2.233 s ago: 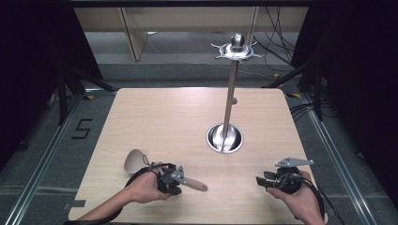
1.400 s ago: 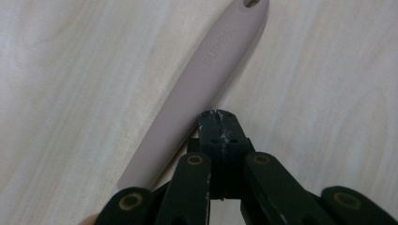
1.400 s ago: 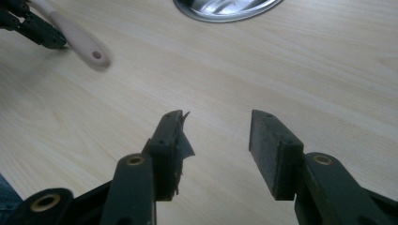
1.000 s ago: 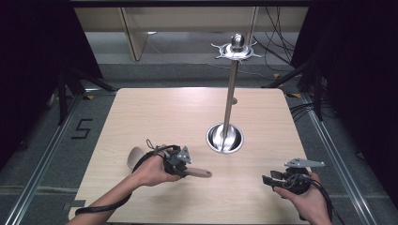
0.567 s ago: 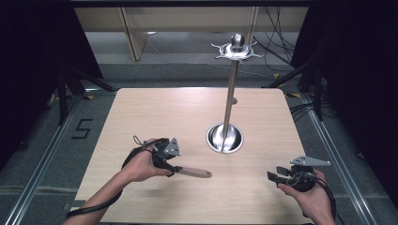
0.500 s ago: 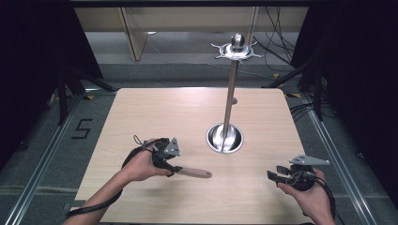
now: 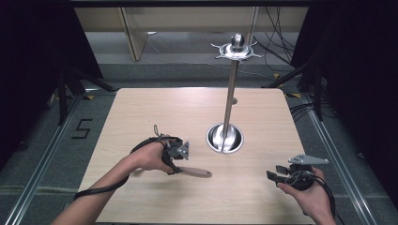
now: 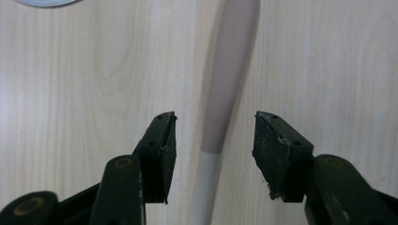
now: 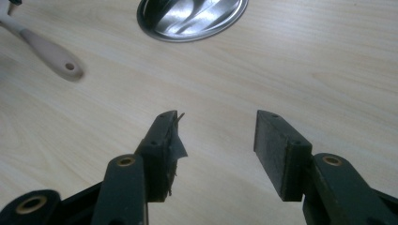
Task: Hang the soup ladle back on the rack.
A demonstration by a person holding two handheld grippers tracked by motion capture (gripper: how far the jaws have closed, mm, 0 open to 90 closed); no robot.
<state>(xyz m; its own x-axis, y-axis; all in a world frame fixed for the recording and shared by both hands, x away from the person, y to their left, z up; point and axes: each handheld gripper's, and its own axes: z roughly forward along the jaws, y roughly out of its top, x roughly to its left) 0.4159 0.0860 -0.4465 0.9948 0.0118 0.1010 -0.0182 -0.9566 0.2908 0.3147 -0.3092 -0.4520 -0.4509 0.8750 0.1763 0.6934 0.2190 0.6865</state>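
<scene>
The utensil point(image 7: 195, 172), pale shaft joined to a brownish handle, lay on the table point(image 7: 141, 108) toward its near edge, left of the stand's round steel base point(image 7: 225, 138). Its working end was hidden beneath the left gripper point(image 7: 180, 157) and hand. Left gripper point(image 8: 213, 136): jaws, having just been closing, stood apart astride the shaft, pads clear of it. Right gripper point(image 7: 274, 176), near the right near corner: jaws point(image 9: 216, 140) open, nothing between. The stand's pole point(image 7: 230, 101) rose to a hooked crown.
</scene>
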